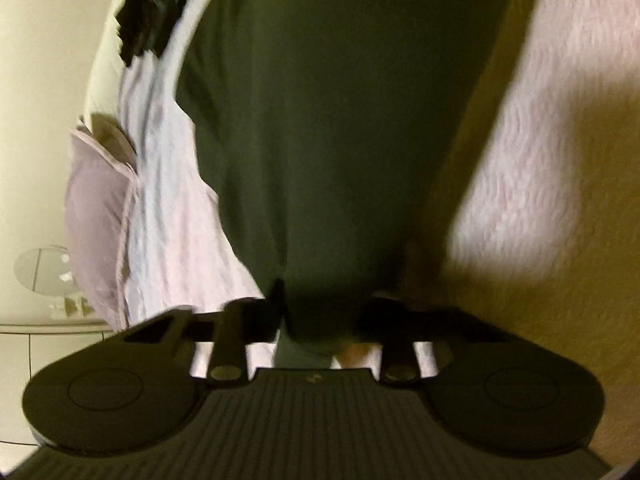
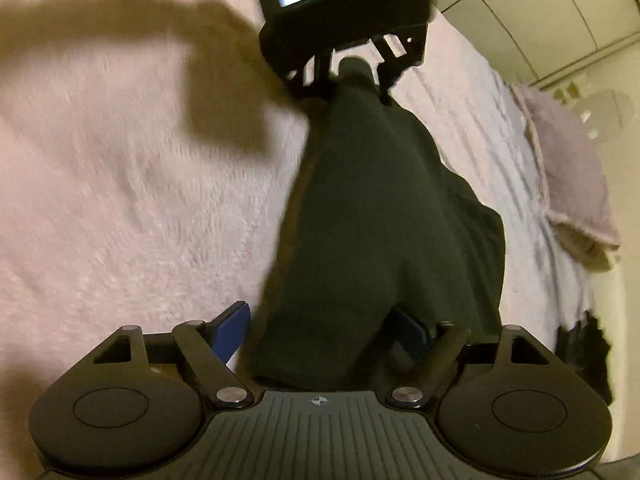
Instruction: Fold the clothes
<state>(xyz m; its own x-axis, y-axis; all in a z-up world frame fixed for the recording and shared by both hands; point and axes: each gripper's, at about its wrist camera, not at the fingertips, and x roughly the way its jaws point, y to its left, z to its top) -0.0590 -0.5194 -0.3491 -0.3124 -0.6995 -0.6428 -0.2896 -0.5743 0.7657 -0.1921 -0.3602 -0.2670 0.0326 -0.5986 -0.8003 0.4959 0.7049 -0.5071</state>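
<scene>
1. Stretched between both claws, the dark green cloth garment (image 2: 384, 216) hangs above the pink fleecy bed cover (image 2: 120, 184), long axis claw to claw.
2. The right claw (image 2: 324, 336) and left claw (image 1: 324, 312) each clench an end, though blur obscures contact.

Dim yellowish light, hard shadows on the blanket (image 2: 120, 200), motion blur, fisheye-bent edges

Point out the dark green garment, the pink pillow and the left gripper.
Dark green garment (image 2: 380, 220): right wrist view, middle of cloth.
Pink pillow (image 2: 572, 184): right wrist view, its face.
Left gripper (image 2: 354, 66): right wrist view, between fingertips.
</scene>
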